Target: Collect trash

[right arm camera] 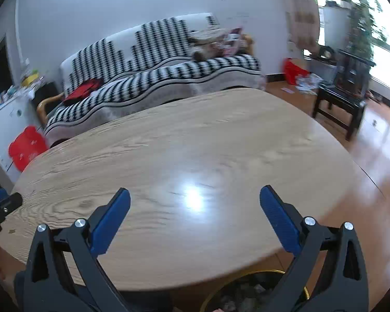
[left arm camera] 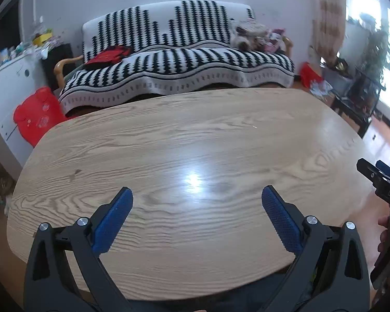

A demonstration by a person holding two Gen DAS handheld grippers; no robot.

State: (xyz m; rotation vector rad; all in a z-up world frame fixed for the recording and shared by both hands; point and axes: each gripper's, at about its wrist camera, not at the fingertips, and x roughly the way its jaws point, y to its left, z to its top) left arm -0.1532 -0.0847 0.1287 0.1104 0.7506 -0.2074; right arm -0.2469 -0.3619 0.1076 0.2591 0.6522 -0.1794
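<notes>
Beyond table [left arm camera: 195, 135], striped sofa [left arm camera: 184, 62]

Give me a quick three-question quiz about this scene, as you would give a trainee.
1. True or false: the left gripper holds trash.
2. What stands below the wooden table's near edge? A) gold-rimmed bin B) red bag C) chair
3. What pattern covers the sofa?

Key
1. False: both it and the right gripper are open and empty.
2. A: the bin, something crumpled inside.
3. Black-and-white.
</notes>
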